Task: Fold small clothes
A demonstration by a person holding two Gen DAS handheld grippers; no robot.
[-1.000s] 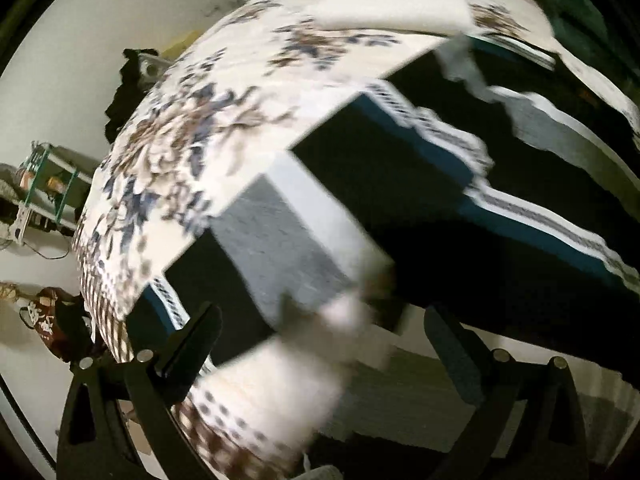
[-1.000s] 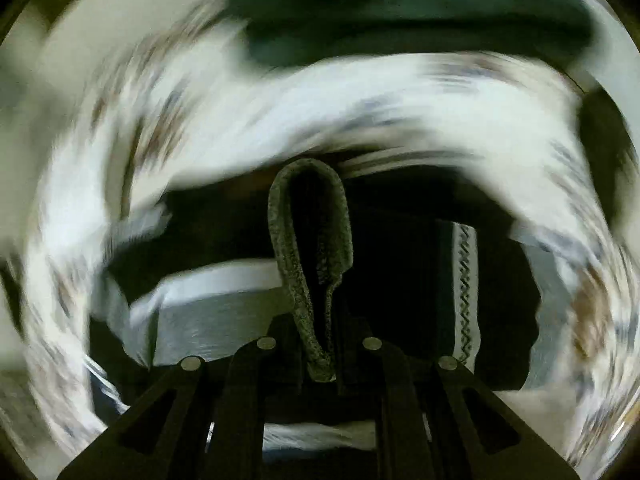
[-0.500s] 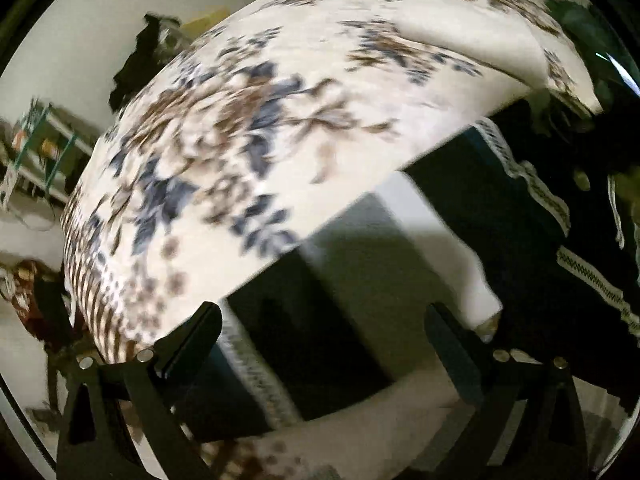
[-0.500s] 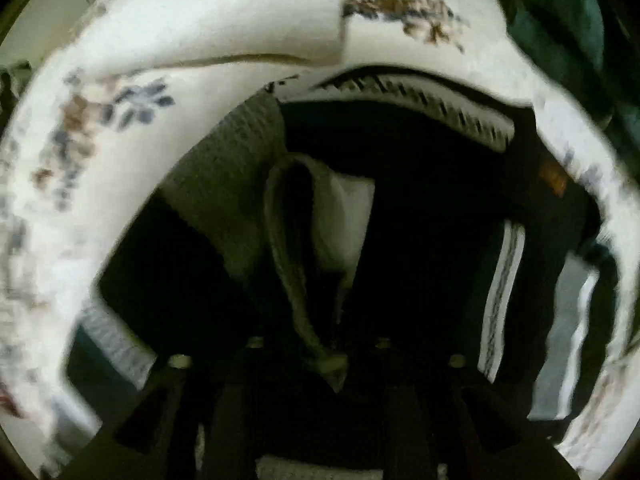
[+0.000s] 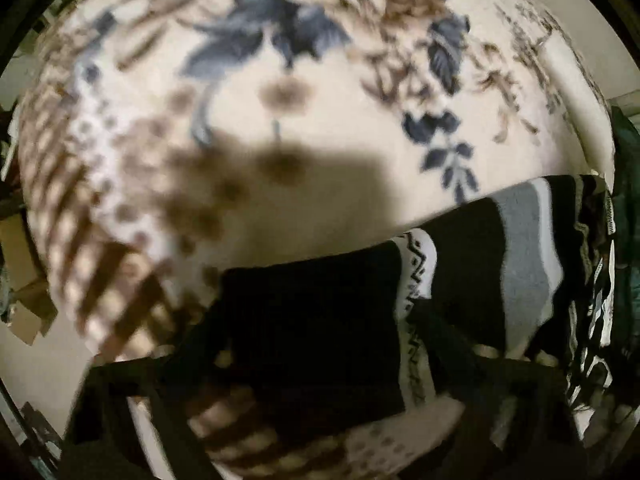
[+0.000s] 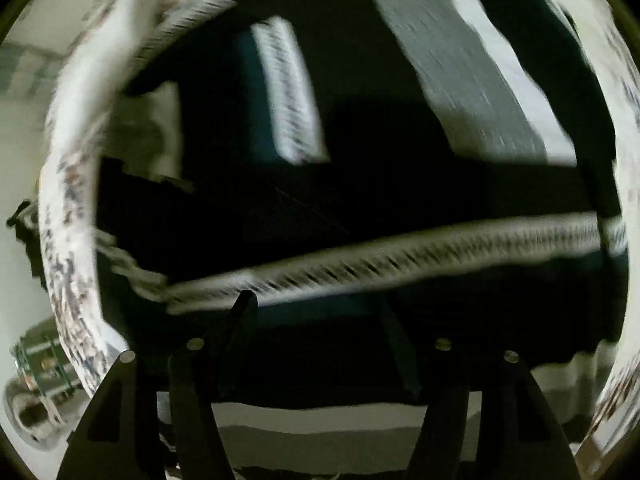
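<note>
A dark knit garment (image 5: 320,320) with white patterned stripes and a grey-and-white band (image 5: 524,264) lies on a cream floral blanket (image 5: 280,100). My left gripper (image 5: 320,328) is open, its blurred fingers (image 5: 192,344) spread either side of the garment's black folded corner. In the right wrist view the same garment (image 6: 360,200) fills the frame, with a patterned stripe (image 6: 400,260) across it. My right gripper (image 6: 320,312) is open and empty just above the cloth, its fingers (image 6: 240,320) wide apart.
The blanket's edge (image 6: 68,200) curves down the left of the right wrist view, with the pale floor and a green rack (image 6: 44,364) beyond. Cardboard boxes (image 5: 24,292) show at the left edge. Dark green fabric (image 5: 624,160) lies at the right.
My right gripper has opened and let go of the grey cuff it held. My left gripper has moved low over the garment's black corner. Both views are blurred by motion.
</note>
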